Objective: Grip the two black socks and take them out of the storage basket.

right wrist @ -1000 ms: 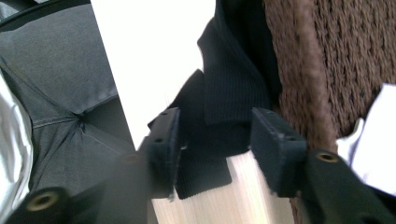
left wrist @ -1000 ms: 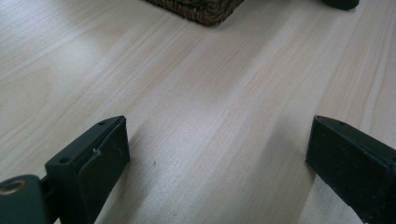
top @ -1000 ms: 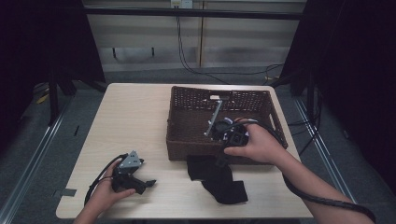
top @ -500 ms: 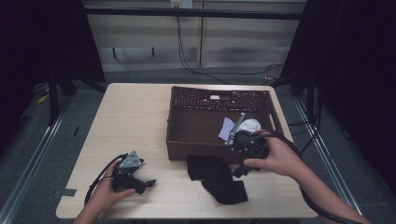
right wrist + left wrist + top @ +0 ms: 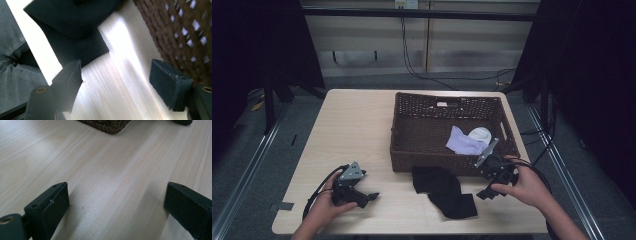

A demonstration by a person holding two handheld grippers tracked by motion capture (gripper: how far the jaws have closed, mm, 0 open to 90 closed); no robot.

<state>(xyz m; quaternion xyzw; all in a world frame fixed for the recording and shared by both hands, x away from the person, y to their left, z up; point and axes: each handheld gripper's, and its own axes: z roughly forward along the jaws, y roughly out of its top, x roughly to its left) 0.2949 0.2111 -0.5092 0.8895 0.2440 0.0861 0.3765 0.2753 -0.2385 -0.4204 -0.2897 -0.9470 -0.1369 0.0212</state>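
The pale wooden counter (image 5: 357, 130) takes up the middle of the high view. On its right half stands a dark wicker basket (image 5: 412, 150), and in the basket's lower right part lie a lilac cloth (image 5: 464, 142) and, touching it at its upper right, a white rounded piece (image 5: 480, 134). Just below the basket's front wall, at lower centre of the frame, a black cloth (image 5: 444, 191) lies crumpled on the counter.

The right gripper (image 5: 490, 192) sits at lower right, just beside the black cloth's right edge and close under the basket's front corner. Its jaws have just been opening and now stand wide apart with bare wood between them; in the right gripper view the black cloth (image 5: 75, 32) lies past the left jaw and the basket weave (image 5: 175, 30) fills the upper right.

The left gripper (image 5: 371, 197) rests at lower left, well apart from the cloth, jaws wide and holding nothing.
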